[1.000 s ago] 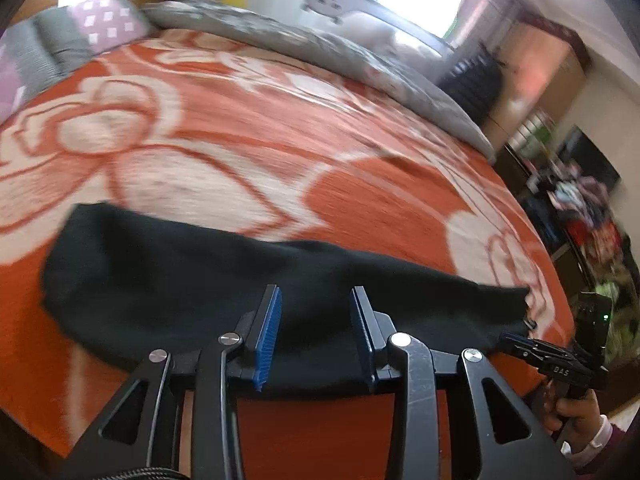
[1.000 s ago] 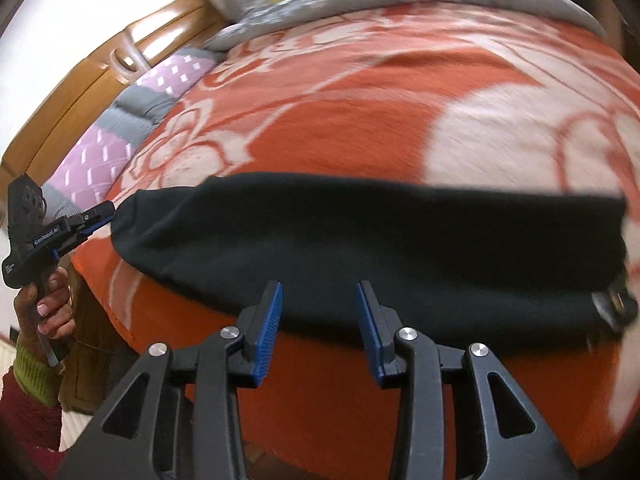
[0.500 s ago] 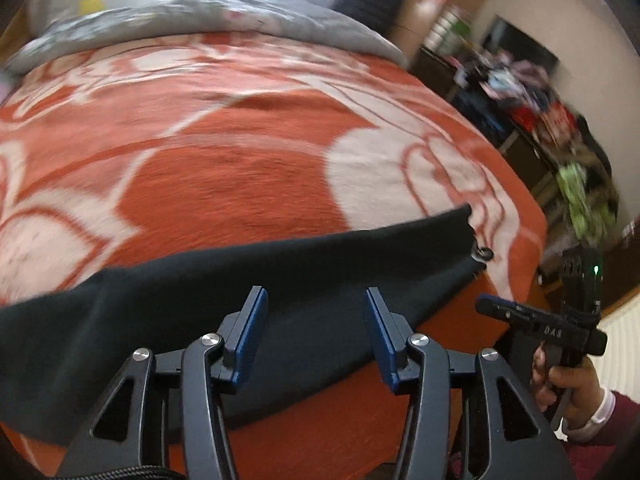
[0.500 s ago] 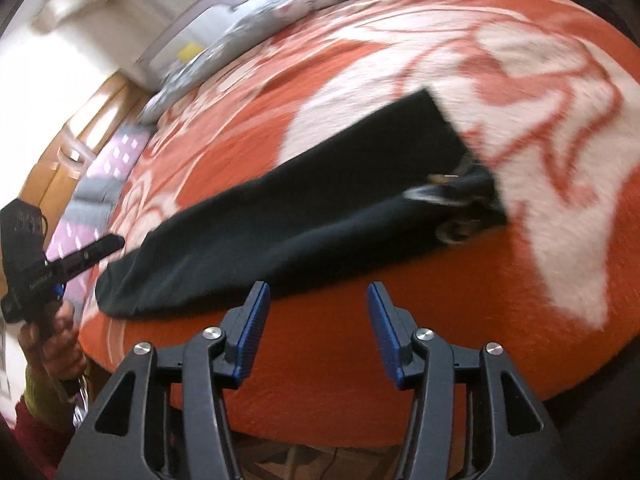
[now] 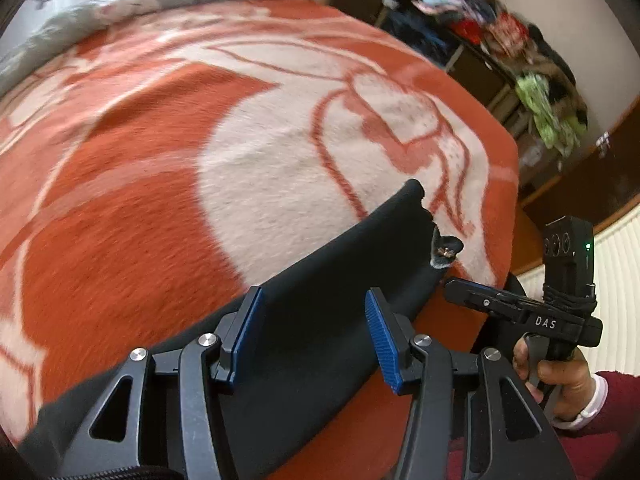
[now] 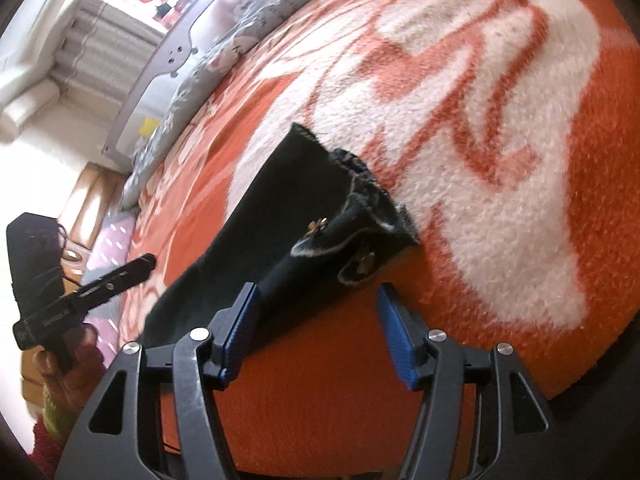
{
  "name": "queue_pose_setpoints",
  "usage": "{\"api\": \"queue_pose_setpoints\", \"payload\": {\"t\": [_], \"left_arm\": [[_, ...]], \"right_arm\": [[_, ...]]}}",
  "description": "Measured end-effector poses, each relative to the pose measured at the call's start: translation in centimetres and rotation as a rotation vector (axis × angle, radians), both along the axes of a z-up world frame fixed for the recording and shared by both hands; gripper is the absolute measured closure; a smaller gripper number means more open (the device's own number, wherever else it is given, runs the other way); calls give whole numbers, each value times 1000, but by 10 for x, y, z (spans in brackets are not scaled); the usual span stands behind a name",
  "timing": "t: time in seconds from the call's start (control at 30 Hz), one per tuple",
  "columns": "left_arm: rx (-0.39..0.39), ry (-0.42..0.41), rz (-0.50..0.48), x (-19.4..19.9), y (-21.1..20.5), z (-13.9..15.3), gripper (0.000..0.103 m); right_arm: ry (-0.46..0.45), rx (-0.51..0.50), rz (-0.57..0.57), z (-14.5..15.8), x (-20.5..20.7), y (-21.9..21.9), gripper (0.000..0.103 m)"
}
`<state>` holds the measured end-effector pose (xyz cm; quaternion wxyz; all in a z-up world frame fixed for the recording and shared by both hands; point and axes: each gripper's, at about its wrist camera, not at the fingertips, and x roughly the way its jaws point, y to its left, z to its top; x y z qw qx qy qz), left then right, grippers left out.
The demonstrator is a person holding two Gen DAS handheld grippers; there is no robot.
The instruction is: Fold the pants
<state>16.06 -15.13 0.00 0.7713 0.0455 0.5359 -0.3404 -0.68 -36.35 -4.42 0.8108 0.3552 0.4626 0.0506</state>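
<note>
Blue-padded fingers (image 5: 250,334) of left gripper (image 5: 316,336) parted, just been opening, gripping nothing, above black pants (image 5: 320,280) lying along orange blanket (image 5: 140,220) edge, right gripper (image 6: 320,332) parted too, just been opening, empty, beside waistband end.

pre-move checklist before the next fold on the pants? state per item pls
1. Left hand-held gripper empty: ok. Jaws have just been opening; nothing pinched, pants lie beyond them.
2. Right hand-held gripper empty: ok. Jaws have just been opening, apart over the blanket.
3. Pants flat in one long strip: ok in the part seen; the far end is out of view.
4. Waist end tidy: not ok. Edges are splayed open and a clasp shows.
5. Pants fully on the bed: ok, but near the blanket's front edge.
6. Pads touching cloth: cannot tell.
</note>
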Motion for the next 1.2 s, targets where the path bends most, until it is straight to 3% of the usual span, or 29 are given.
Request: {"api": "queue_pose_setpoints", "payload": {"t": [0.37,0.5,0.7,0.97,1.0,1.03,1.07,1.2], "left_arm": [[71,71,-149,22,-61,-27,51],[98,87,-173,28,-79,-36,51],[101,139,-238,37,-115,-49,51],[107,203,-313,43,-157,-76,51],[95,211,-314,45,-159,-77,55],[77,221,-319,47,-160,-77,70],[42,247,-331,48,-161,-78,77],[12,226,-326,46,-159,-75,85]], "right_arm": [[-13,62,-62,-8,9,-7,43],[-3,17,-64,-13,11,-10,89],[-37,85,-81,-19,-4,-40,91],[-68,82,-69,-19,-14,-49,92],[-72,83,-66,-20,-14,-48,92],[-81,80,-60,-19,-15,-47,92],[-86,74,-53,-18,-13,-46,92],[-116,67,-28,-11,-15,-44,91]]}}
